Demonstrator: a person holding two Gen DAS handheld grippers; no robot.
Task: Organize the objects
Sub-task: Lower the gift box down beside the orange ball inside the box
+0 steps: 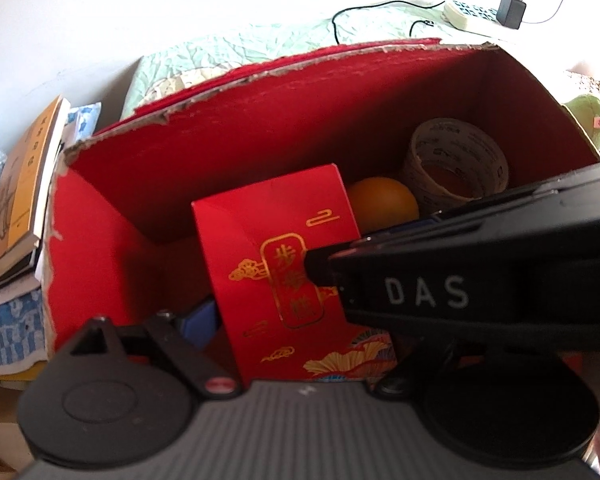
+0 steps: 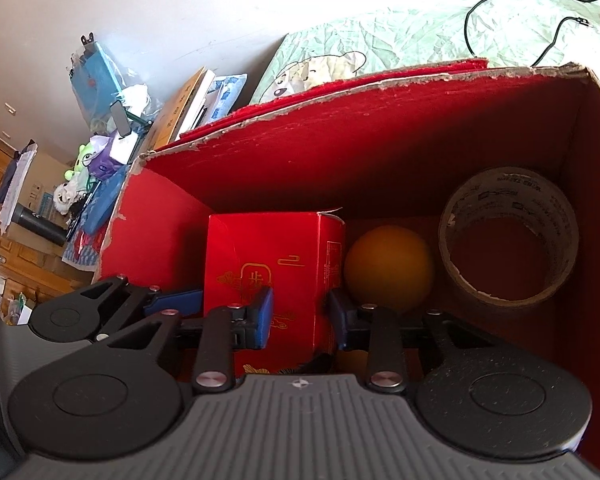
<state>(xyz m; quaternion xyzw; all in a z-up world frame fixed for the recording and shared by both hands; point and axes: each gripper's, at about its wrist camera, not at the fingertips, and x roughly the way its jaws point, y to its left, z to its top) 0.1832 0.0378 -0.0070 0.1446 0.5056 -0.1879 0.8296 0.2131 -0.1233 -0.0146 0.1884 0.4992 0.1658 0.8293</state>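
The small red carton [image 2: 272, 272] stands upright inside my big red cardboard box [image 2: 380, 160], left of the orange ball [image 2: 388, 268] and the tape roll [image 2: 508, 236]. My right tongs [image 2: 300, 316] pinch it, 2 blue pads against its sides. My left tongs [image 1: 260, 320] stand spread wide around it.

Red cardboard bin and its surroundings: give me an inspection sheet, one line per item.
Surface: green quilted bedspread under the torn red cardboard bin.
Job's things: small red gift carton with gold print, orange ball, roll of beige packing tape, all inside bin.
Clutter: stacked books, plush toys.
Grippers: right gripper fingers pressing carton's sides; left gripper open around the carton.
Cables: black cord, white power strip, black adapter.
Surroundings: white wall, wooden cabinets.
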